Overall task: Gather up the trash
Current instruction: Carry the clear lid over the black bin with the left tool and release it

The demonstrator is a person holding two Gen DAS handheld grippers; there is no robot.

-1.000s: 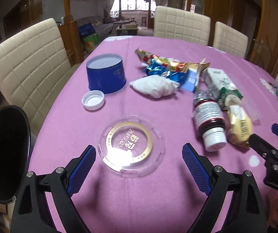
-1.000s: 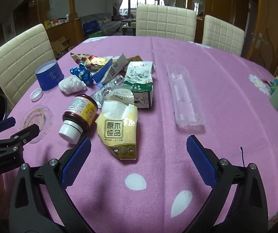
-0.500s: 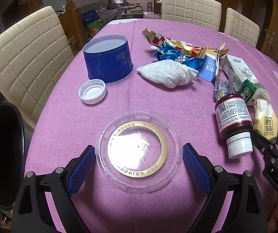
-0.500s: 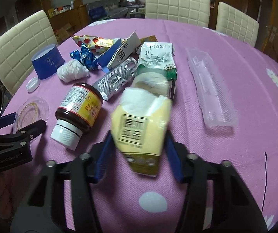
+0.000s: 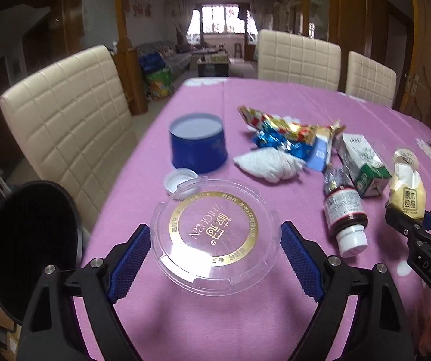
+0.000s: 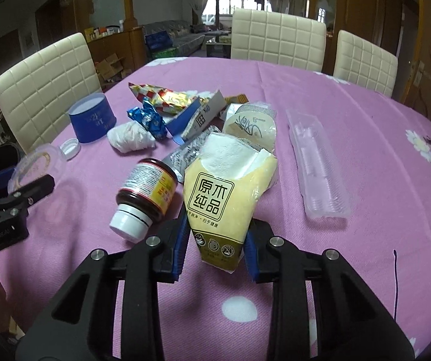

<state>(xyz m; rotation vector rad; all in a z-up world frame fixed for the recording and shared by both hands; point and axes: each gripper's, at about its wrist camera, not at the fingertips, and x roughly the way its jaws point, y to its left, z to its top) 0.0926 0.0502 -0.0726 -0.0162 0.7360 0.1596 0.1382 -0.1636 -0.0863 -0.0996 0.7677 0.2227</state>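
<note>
Left gripper [image 5: 215,251]: clamps one clear lid [image 5: 214,234], raised over the table [image 5: 215,325].
Right gripper [image 6: 215,251]: pinches one yellow tissue pack [image 6: 224,198].
Bottles: one [image 6: 144,194], lying.
Chairs: three.

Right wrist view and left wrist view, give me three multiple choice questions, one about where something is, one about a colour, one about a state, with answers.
1. Where does the white bottle cap lie?
A. beside the blue round tin
B. on a chair
C. inside the clear tray

2. What colour is the tablecloth?
A. green
B. pink-purple
C. white

3. What is the right tool doing?
A. hanging open over bare cloth
B. shut on the yellow tissue pack
C. holding the brown bottle

Answers:
1 A: in the left wrist view the cap sits right at the tin's near side.
2 B: the cloth is pink-purple, with white petal marks.
3 B: both blue pads press the pack's lower end, while the brown bottle lies on the cloth to the left.
</note>
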